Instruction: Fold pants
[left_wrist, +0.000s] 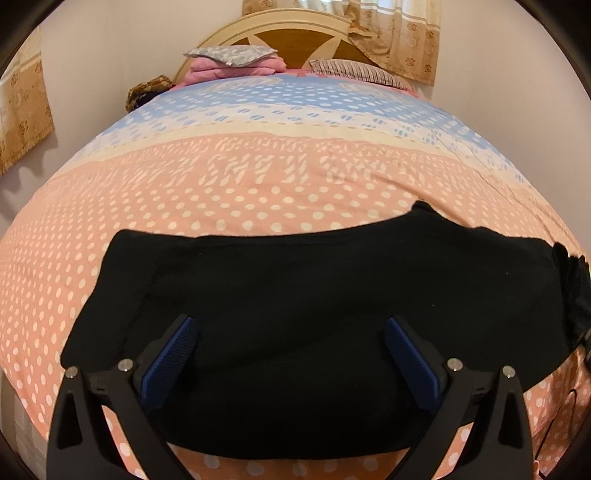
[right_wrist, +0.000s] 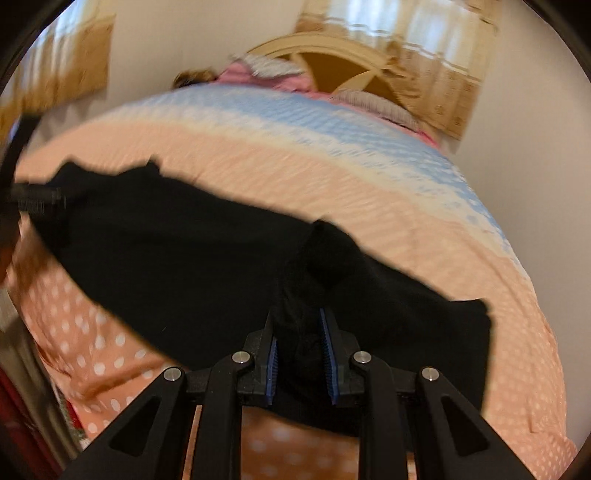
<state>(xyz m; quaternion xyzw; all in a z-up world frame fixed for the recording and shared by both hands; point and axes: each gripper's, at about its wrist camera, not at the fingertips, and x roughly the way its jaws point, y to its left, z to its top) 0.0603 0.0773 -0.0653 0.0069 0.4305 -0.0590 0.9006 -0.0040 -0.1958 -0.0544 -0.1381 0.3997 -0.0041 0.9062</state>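
Observation:
Black pants (left_wrist: 295, 277) lie spread across the near part of a pink dotted bed sheet (left_wrist: 258, 192). My left gripper (left_wrist: 291, 325) hovers over them, open wide, its blue pads (left_wrist: 173, 362) apart with only flat cloth below. In the blurred right wrist view the pants (right_wrist: 184, 240) stretch from left to right. A bunched fold of them rises between the blue pads of my right gripper (right_wrist: 298, 317), which is shut on that cloth. A dark blurred shape (right_wrist: 37, 201) touches the pants' far left end; I cannot tell what it is.
The bed runs back to a cream and brown headboard (left_wrist: 295, 40). Folded pink bedding with a grey pillow (left_wrist: 232, 59) and a striped pillow (left_wrist: 351, 72) lie there. A patterned curtain (left_wrist: 399, 33) hangs behind. A brown bundle (left_wrist: 147, 90) sits at the far left corner.

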